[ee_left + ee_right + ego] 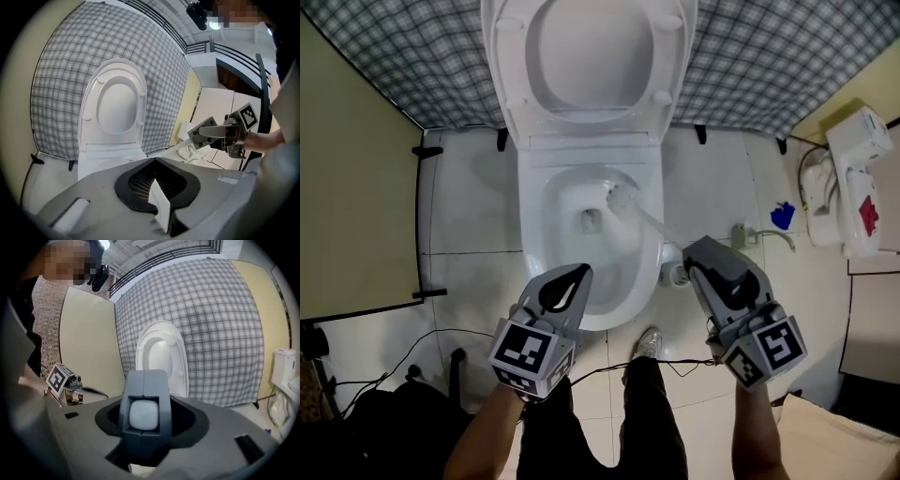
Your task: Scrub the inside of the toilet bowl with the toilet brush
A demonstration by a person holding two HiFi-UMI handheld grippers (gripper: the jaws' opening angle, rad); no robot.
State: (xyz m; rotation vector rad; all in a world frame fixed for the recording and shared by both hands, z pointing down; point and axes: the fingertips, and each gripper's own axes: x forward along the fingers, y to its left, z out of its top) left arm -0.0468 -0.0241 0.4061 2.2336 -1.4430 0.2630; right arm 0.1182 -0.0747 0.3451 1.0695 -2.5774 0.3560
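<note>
The white toilet (534, 216) stands with its lid (591, 56) raised. The white toilet brush head (623, 198) rests inside the bowl at the back right, and its handle (661, 228) slants out over the right rim. My right gripper (689, 251) is shut on that handle; the handle's white end (143, 416) shows between its jaws in the right gripper view. My left gripper (581, 272) hovers over the bowl's front left rim, shut and holding nothing. The left gripper view shows the lid (115, 103) and the right gripper (199, 136).
A plaid curtain (769, 56) hangs behind the toilet and a yellow partition (347, 187) stands at the left. A white fixture (858, 178), a blue object (783, 216) and a hose fitting (759, 236) lie at the right. Cables (412, 352) cross the floor near the person's shoe (647, 342).
</note>
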